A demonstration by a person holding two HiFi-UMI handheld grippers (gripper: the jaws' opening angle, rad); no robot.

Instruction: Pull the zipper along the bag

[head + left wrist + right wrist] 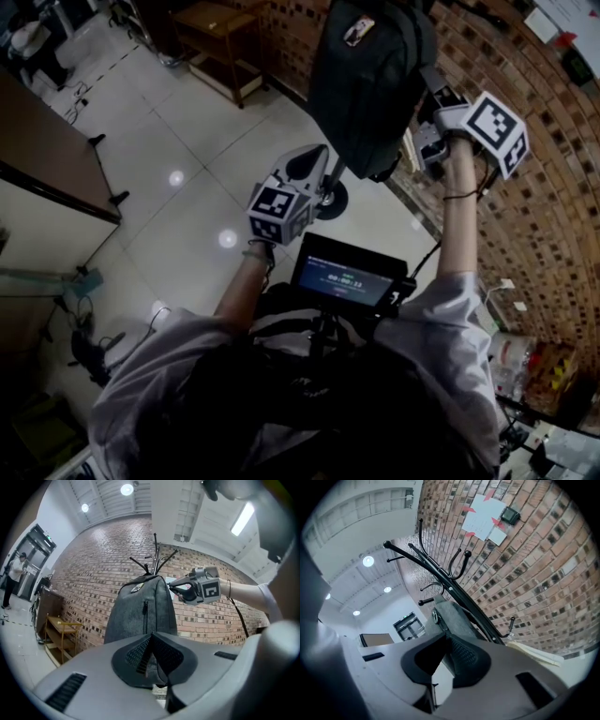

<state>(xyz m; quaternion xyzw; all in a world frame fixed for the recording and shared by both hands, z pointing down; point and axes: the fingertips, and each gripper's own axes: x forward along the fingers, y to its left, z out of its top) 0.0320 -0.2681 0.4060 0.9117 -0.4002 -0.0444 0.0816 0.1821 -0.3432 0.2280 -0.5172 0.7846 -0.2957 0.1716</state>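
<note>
A dark grey backpack [370, 84] hangs from a black coat rack [440, 569] against the brick wall. My left gripper [326, 169] sits at the bag's lower left corner. In the left gripper view its jaws [152, 660] are shut, with grey fabric from the bag's bottom edge pinched between the pads. A short vertical pocket zipper [145, 611] runs down the bag's front. My right gripper [424, 139] is at the bag's upper right side, also seen as [176, 588]. Its jaws [446, 641] stand slightly open, with a pale gap between the pads and nothing in it. The bag's edge [454, 616] lies just beyond the tips.
The rack's round base [330, 200] stands on the tiled floor below the bag. A wooden shelf unit [220, 37] stands left of it by the wall. A lit screen [347, 277] is mounted on the person's chest. Papers [485, 517] are pinned to the bricks. A person [11, 578] stands far left.
</note>
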